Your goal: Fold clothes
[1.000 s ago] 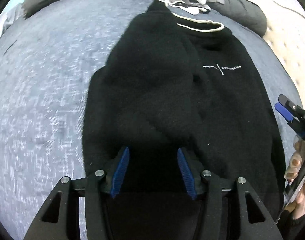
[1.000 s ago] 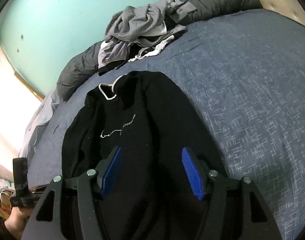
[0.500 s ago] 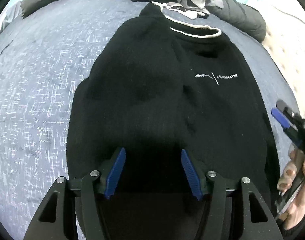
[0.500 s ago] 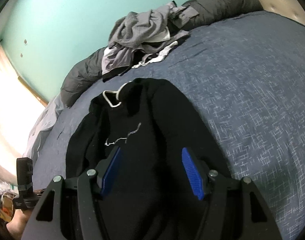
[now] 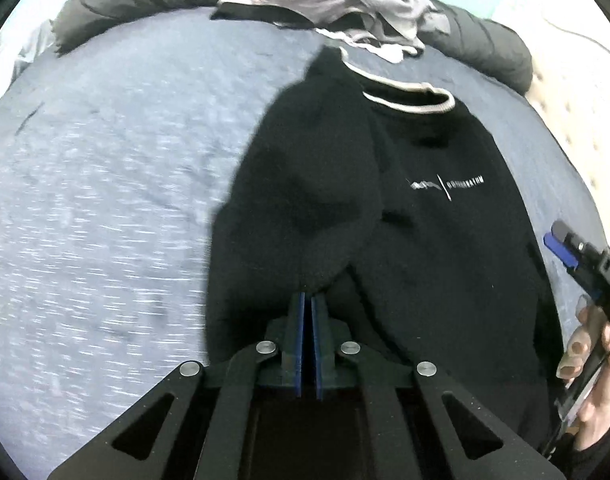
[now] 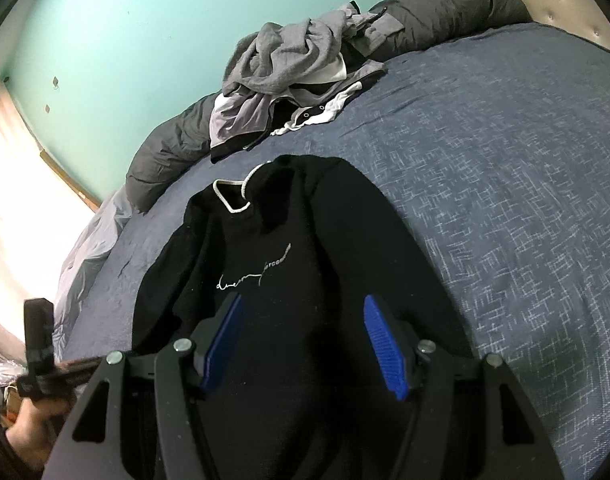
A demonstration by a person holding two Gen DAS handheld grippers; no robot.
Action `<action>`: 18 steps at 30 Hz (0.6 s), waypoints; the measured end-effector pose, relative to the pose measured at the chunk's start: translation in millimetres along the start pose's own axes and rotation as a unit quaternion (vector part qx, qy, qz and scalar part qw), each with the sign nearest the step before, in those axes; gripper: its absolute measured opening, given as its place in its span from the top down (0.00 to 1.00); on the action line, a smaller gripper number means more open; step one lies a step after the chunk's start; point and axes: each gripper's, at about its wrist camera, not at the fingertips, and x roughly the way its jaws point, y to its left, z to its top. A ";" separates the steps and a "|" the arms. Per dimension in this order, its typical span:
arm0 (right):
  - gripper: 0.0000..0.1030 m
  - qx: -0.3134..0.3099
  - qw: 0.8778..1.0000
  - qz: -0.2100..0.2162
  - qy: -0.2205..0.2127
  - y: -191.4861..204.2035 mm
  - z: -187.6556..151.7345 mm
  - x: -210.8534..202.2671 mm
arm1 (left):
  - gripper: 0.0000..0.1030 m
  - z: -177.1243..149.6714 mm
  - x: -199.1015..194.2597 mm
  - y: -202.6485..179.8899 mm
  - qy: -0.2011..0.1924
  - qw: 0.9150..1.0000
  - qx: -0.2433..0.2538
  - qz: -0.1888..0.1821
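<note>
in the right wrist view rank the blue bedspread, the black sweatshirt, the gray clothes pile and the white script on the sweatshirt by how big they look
1. blue bedspread
2. black sweatshirt, though it lies nearer the camera, which enlarges it
3. gray clothes pile, farther off
4. white script

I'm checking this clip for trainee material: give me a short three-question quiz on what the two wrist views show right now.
1. True or false: the left gripper is shut on a pinch of the black sweater.
2. The right gripper is: A) shut on the collar, B) open above the sweater, C) holding the grey clothes.
3. What lies at the far edge of the blue bedspread, beyond the sweater's collar?

Key:
1. True. The blue pads meet, with a fold of black fabric rising from their tips.
2. B. Its pads stand apart with nothing pressed between them.
3. An unfolded pile of grey clothes against a dark grey duvet.
</note>
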 end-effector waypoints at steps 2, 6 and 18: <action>0.39 0.003 1.000 0.001 -0.002 -1.6 0.8 -1.4 | 0.97 1.3 -14.7 20.1 -0.005 1.000 -0.009 0.014; 0.39 0.007 1.000 0.001 -0.006 -2.1 1.2 -2.7 | 0.97 10.2 -35.7 65.7 -0.013 0.998 -0.029 0.048; 0.39 0.006 1.000 0.004 -0.003 -1.8 0.9 0.1 | 0.91 -6.8 -50.9 154.1 0.009 0.986 -0.140 0.089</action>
